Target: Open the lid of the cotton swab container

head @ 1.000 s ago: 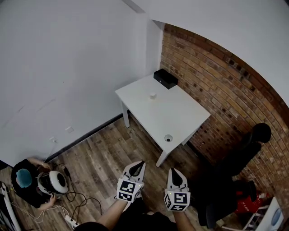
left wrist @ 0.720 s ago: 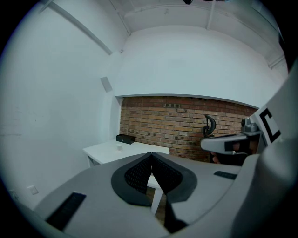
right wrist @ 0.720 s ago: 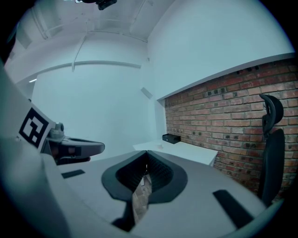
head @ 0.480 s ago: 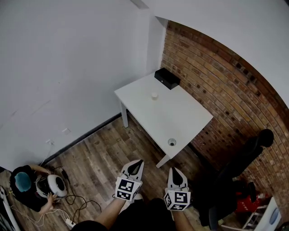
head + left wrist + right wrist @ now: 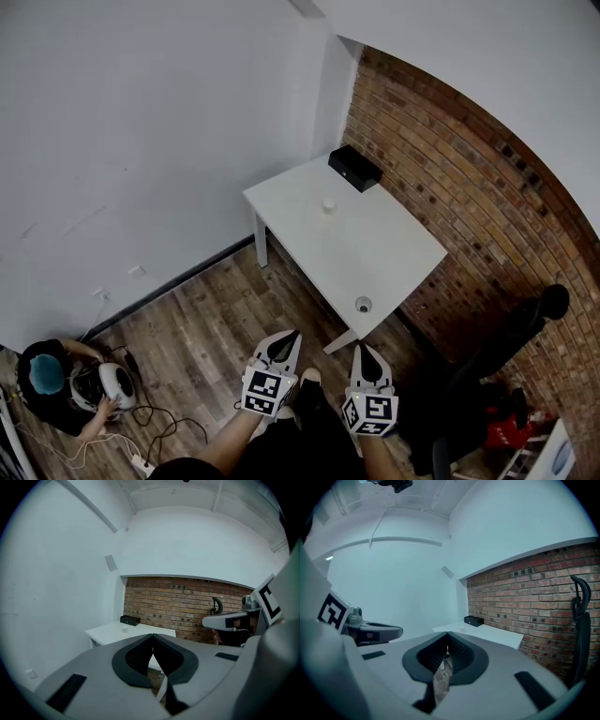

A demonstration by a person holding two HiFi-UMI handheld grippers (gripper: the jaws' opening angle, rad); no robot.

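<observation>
Head view shows the left gripper (image 5: 283,344) and right gripper (image 5: 365,353) with fingers clenched on nothing, near, over the floor (image 5: 202,323), and the small white container (image 5: 328,203) standing far off on the white surface (image 5: 380,251).

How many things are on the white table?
3: a black rectangular box at the far corner, a small white cylindrical container mid-table, and a small round grey object near the front edge. Nothing seems hidden.
</observation>
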